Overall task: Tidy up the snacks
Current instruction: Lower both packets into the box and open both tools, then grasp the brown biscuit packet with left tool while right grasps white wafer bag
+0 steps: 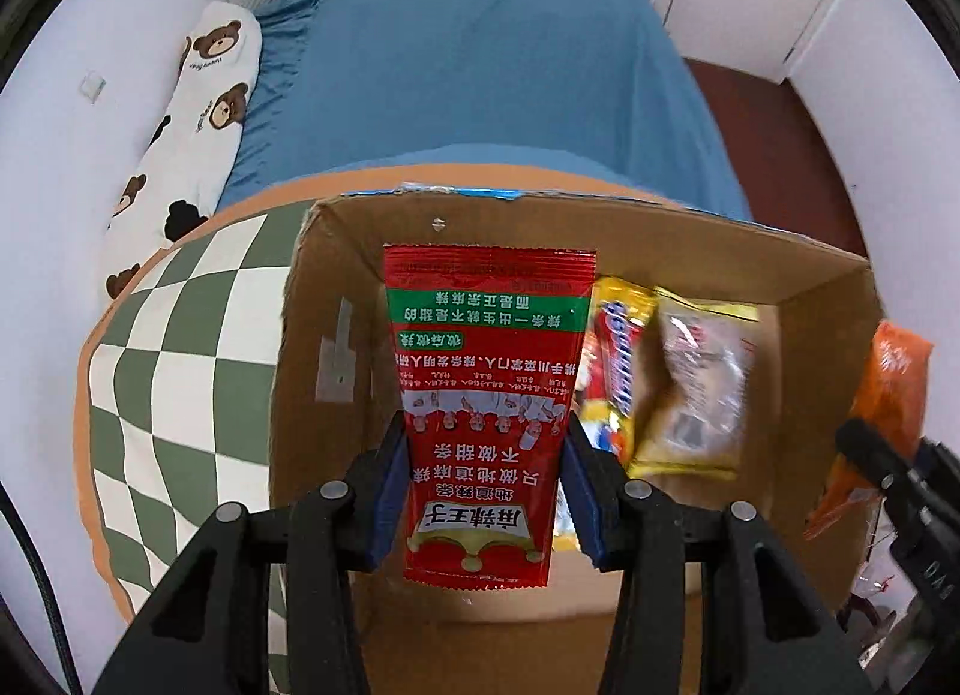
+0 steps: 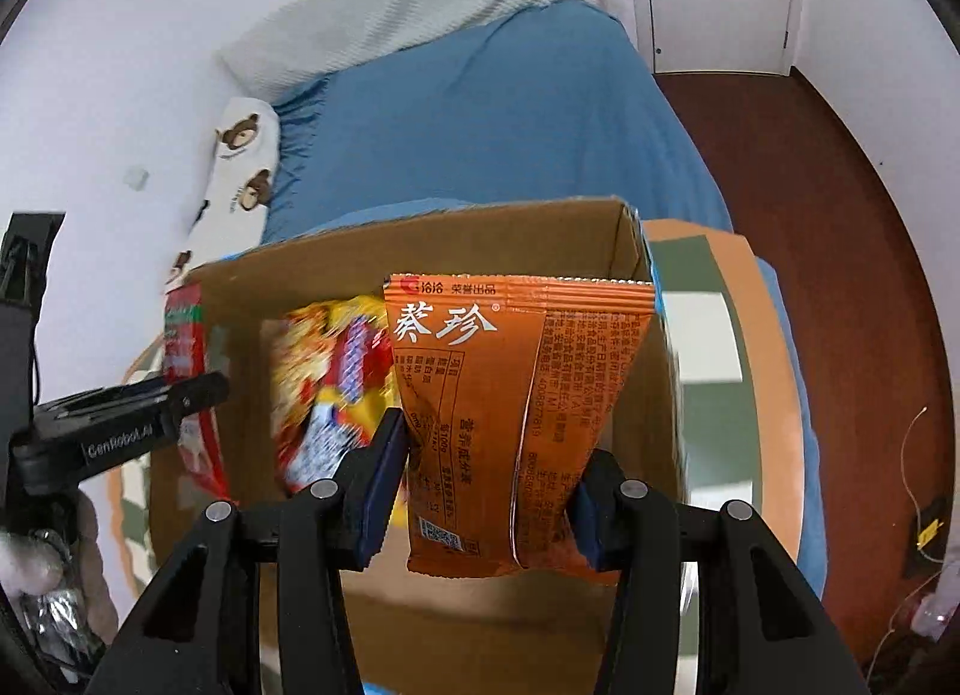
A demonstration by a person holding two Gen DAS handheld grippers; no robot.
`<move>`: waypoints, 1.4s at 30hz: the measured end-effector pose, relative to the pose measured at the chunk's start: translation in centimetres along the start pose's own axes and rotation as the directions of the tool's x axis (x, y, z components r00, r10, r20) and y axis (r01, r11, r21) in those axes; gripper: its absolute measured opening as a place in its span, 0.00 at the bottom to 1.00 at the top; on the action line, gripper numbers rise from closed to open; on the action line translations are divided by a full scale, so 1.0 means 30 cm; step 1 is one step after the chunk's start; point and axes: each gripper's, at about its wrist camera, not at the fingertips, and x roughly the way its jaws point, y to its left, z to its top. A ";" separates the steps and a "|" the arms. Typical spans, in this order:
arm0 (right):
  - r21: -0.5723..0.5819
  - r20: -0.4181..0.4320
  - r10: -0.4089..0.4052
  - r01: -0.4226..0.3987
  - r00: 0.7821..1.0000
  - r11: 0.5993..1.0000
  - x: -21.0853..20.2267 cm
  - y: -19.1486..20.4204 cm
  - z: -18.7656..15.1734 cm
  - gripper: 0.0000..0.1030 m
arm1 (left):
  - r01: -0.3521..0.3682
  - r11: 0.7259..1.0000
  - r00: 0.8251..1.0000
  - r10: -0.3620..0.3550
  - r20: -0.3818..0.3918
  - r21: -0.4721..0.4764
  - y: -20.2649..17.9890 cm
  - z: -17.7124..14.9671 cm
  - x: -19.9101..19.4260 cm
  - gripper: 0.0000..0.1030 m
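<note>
Left tool [image 1: 487, 491]: your blue pads are clamped on the lower part of a red packet [image 1: 489, 395], one pad on each side edge. The packet hangs upside down to the camera, white and green print across its face, and it sits over the left half of the open cardboard box [image 1: 336, 287].

Right tool [image 2: 489, 491]: your pads are clamped on an orange packet [image 2: 516, 407], gripped near its lower end, with its crimped top edge pointing away from the camera. It is held over the right half of the same box [image 2: 420, 239], close to the right wall. In the left wrist view this orange packet [image 1: 888, 395] and your right tool [image 1: 888, 473] show at the far right, by the box's right wall.

Box contents: a yellow and red bag [image 1: 618, 359] and a clear bag with a yellow edge [image 1: 702, 377] lie inside, side by side; both are blurred, so their print cannot be read. From the right wrist view the yellow and red bag [image 2: 330, 383] lies between the two held packets, and the red packet [image 2: 186, 371] and your left tool [image 2: 120, 425] show at the left.

Surroundings: the box rests on a green and white checkered cushion [image 1: 180, 359] with an orange border. Behind it is a bed with a blue sheet [image 1: 468, 71], with a bear-print pillow [image 1: 198, 113] along the wall.
</note>
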 end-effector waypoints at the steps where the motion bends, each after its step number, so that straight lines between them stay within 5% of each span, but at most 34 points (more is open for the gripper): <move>1: -0.001 -0.006 -0.008 0.008 1.000 1.000 0.020 -0.003 0.014 0.49 | -0.006 1.000 1.000 0.006 -0.006 -0.002 0.003 0.008 0.013 0.42; 8: 0.028 -0.034 -0.068 0.069 0.997 0.997 0.138 -0.029 0.080 0.53 | -0.030 1.000 0.998 0.031 -0.062 0.004 0.035 0.082 0.121 0.51; 11: 0.028 -0.065 -0.080 0.082 0.995 0.996 0.183 -0.036 0.085 0.81 | -0.019 1.000 0.997 0.019 -0.069 0.004 0.044 0.098 0.150 0.61; 16: 0.013 -0.070 -0.096 0.098 0.993 0.995 0.213 -0.032 0.084 0.81 | 0.005 1.000 0.999 -0.006 -0.052 -0.026 0.054 0.105 0.144 0.72; 34: -0.019 -0.032 -0.085 0.085 0.996 0.996 0.131 -0.006 -0.094 0.81 | 0.048 0.999 0.998 -0.047 0.052 -0.014 0.024 -0.096 0.038 0.72; 42: -0.051 0.044 -0.074 0.076 0.996 0.996 -0.002 0.028 -0.204 0.81 | 0.038 0.999 0.984 -0.041 0.176 0.019 -0.015 -0.248 -0.099 0.72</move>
